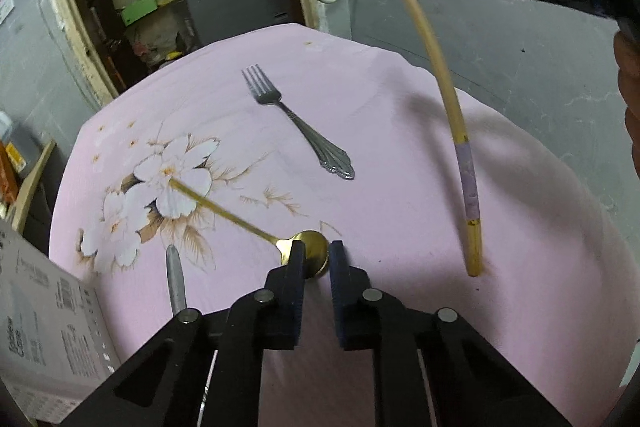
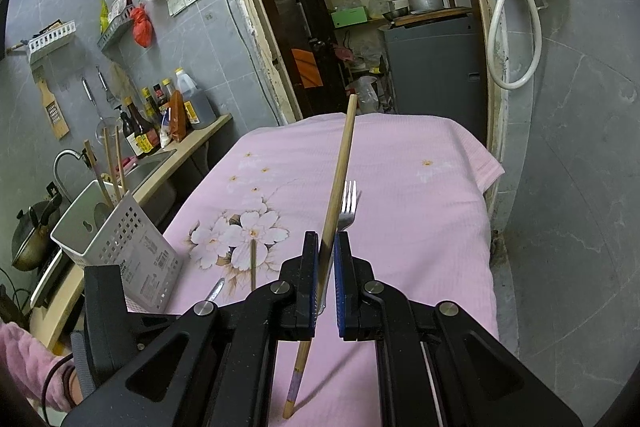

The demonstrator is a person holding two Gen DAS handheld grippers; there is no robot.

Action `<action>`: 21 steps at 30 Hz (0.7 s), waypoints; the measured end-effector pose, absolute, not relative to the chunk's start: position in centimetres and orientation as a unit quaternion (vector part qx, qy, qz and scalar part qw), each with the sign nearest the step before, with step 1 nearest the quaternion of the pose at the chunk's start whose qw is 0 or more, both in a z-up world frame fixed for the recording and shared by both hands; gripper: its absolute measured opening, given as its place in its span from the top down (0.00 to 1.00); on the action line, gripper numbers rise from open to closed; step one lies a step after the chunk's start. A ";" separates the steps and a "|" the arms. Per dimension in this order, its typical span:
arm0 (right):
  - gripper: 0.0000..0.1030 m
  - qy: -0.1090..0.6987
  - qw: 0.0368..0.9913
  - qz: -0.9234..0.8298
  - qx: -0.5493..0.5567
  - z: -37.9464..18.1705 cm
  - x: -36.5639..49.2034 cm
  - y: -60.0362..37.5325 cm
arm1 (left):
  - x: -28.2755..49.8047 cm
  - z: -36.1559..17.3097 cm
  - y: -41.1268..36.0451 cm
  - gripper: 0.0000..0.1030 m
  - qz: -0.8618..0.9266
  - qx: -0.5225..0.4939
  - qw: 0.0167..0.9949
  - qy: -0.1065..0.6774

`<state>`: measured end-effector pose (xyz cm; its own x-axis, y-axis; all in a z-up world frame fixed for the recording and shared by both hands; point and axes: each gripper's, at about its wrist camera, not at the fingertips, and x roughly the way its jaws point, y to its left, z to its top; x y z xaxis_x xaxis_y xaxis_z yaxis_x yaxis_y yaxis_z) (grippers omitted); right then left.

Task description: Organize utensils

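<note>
While the right tongs (image 2: 327, 247) pinch a chopstick (image 2: 338, 179) upright, the left tongs (image 1: 316, 255) nip the gold spoon (image 1: 308, 251) bowl, ready for lifting off the bench (image 1: 400, 155).

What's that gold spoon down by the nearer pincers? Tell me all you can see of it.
The gold spoon looks like shiny brass-coloured metal, with a thin straight handle and a small round bowl. It lies flat on the pink flowered cloth, its handle running across the printed blossoms. The left gripper has its fingers closed on either side of the bowl, whose near edge they hide. Nothing else touches it; the fork lies apart.
</note>
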<state>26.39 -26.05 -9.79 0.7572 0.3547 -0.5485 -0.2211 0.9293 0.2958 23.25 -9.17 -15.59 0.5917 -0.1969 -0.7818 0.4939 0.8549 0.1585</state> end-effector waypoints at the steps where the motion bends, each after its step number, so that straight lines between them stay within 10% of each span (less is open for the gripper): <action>1: 0.94 0.312 0.931 0.155 0.107 -9.8 26.4 -26.1 | 23.2 -15.6 -9.3 0.89 -0.198 0.188 0.872 0.406; 21: 0.94 0.275 0.943 0.167 0.087 -7.1 25.3 -24.4 | 23.5 -10.5 -5.6 0.98 -0.183 0.086 0.896 0.396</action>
